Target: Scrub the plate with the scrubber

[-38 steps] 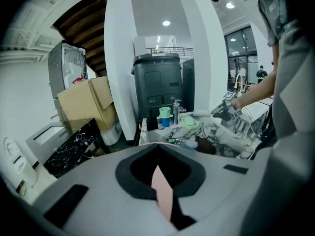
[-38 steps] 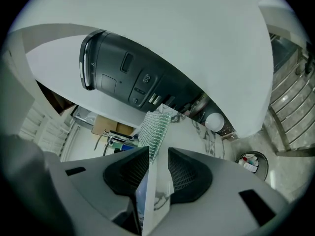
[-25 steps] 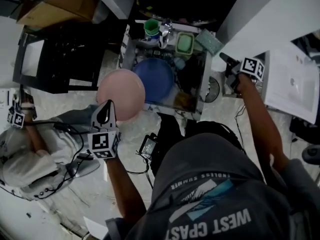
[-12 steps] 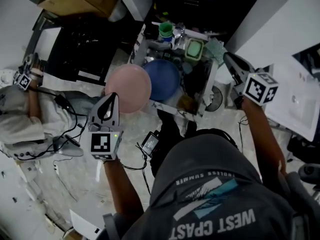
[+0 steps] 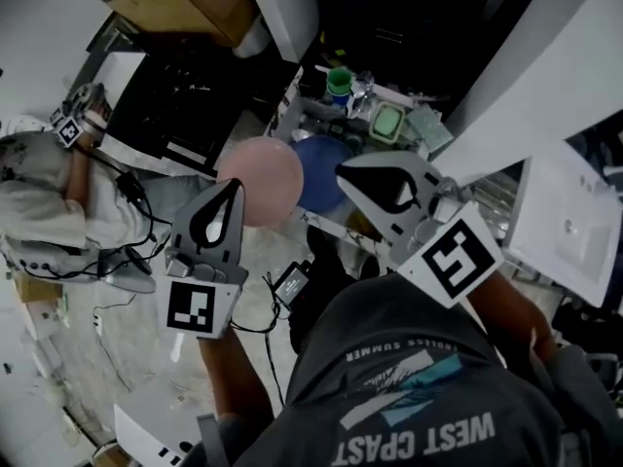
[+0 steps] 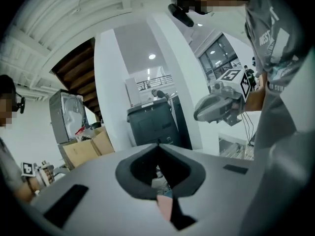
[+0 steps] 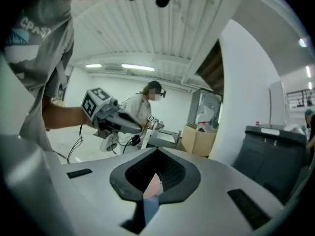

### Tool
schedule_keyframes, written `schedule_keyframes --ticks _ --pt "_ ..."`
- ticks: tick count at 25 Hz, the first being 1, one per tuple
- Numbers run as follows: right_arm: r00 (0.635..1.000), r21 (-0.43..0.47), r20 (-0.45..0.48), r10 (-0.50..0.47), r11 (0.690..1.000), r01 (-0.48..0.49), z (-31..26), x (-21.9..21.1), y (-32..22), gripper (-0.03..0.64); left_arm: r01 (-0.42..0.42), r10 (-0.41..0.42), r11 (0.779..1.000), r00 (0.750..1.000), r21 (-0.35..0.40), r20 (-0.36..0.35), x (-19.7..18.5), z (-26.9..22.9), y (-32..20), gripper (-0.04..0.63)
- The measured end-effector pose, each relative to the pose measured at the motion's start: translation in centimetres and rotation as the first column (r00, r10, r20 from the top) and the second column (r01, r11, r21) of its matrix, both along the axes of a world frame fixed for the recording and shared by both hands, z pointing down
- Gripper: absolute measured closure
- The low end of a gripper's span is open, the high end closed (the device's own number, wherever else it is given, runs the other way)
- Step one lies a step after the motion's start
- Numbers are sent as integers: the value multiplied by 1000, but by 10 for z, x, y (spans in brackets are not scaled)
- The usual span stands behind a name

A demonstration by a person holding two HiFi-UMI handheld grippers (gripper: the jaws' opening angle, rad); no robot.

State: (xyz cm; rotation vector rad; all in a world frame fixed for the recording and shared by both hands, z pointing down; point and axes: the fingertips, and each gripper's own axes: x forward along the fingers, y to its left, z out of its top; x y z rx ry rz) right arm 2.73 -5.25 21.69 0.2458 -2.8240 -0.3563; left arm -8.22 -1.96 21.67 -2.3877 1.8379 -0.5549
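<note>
Pale marbled flooring [image 5: 88, 358] spread below a cluttered sink basin [image 5: 292, 115], where a pink plate [image 5: 260, 188] sat at the left edge with a blue plate [image 5: 321, 163] just beside it. Nearer the camera, the left gripper [image 5: 234, 185] had its jaws pressed together on nothing, and the right gripper [image 5: 341, 171] was likewise closed and empty. A greenish pad [image 5: 425, 129], perhaps the scrubber, lay at the basin's far right corner.

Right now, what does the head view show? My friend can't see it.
A person's grey left gripper and right gripper, both shut, point toward a round pink plate overlapping a round blue plate, seen from above past their grey T-shirt.
</note>
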Motion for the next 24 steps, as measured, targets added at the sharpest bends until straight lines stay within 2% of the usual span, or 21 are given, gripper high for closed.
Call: schedule_keyframes --ticks 2,6,24 --pt "999 53 -30 -33 998 35 -5 -9 16 588 -17 16 1000 1000 17 21 9 -10 5 595" --pt "998 108 -11 -61 992 62 -16 -15 31 588 -36 35 999 997 21 68 19 -13 11 595" --pt "1000 61 -1 -23 998 23 -8 5 54 588 -37 36 999 997 6 75 23 -4 44 595"
